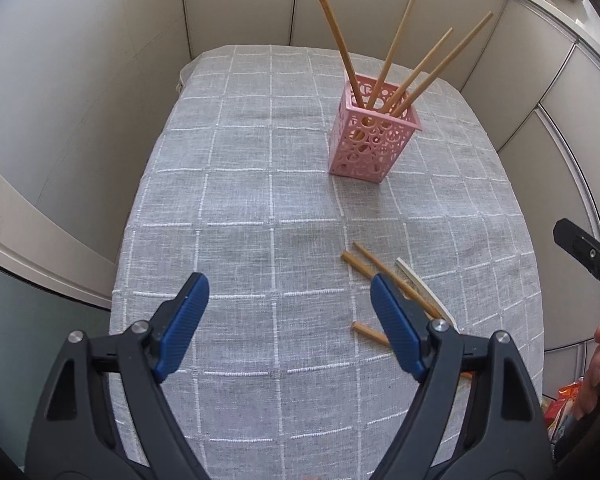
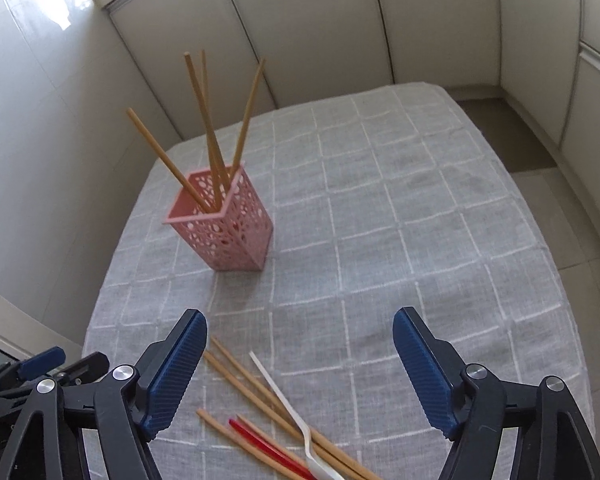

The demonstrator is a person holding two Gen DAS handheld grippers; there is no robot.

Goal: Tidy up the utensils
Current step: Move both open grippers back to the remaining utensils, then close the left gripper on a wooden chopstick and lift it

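Observation:
A pink perforated holder (image 1: pixel 374 138) stands upright on the table and holds several wooden chopsticks (image 1: pixel 398 44); it also shows in the right wrist view (image 2: pixel 224 228). Loose wooden chopsticks (image 2: pixel 256 392) lie on the cloth near the front, with a white plastic utensil (image 2: pixel 284 400) and a red one (image 2: pixel 260 444) across them. In the left wrist view the loose chopsticks (image 1: pixel 360 266) lie partly behind my right finger. My left gripper (image 1: pixel 290 296) is open and empty above the cloth. My right gripper (image 2: pixel 300 332) is open and empty just above the loose pile.
A grey checked tablecloth (image 1: pixel 260 208) covers the table, which drops off at the left and right edges. Beige wall panels (image 2: pixel 320 32) enclose the back and sides. The left gripper's body (image 2: pixel 28 372) shows at the lower left of the right wrist view.

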